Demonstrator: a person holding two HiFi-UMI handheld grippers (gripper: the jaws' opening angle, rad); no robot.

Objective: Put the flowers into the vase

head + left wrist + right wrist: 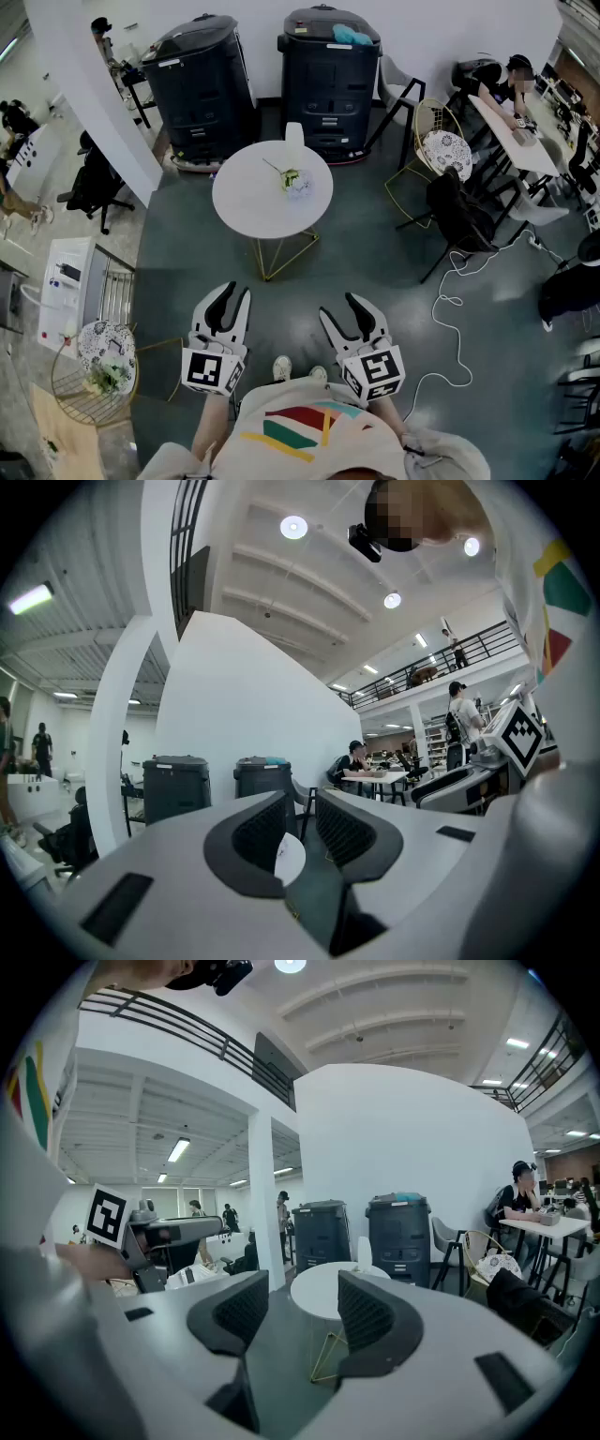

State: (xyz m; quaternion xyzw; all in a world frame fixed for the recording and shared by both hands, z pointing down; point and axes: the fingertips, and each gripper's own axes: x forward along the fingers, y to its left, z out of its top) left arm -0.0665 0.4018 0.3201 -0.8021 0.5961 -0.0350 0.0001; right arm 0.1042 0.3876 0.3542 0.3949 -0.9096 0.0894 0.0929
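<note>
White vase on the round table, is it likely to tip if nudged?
Probably yes: the vase looks tall and narrow, standing upright near the far edge of the round table. It looks smooth, so perhaps slippery; weight can't be judged.

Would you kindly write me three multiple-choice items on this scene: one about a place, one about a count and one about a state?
1. Where do the flowers lie?
A. on the floor
B. on the round white table
C. in a gripper

2. How many dark bins stand behind that table?
A. one
B. two
C. four

3. How does the right gripper hold its jaws?
A. shut on a flower
B. shut on a stem
C. apart and empty

Answers: 1 B, they lie on its top near the vase; 2 B, a pair stands side by side; 3 C, the right gripper view shows nothing between them.
</note>
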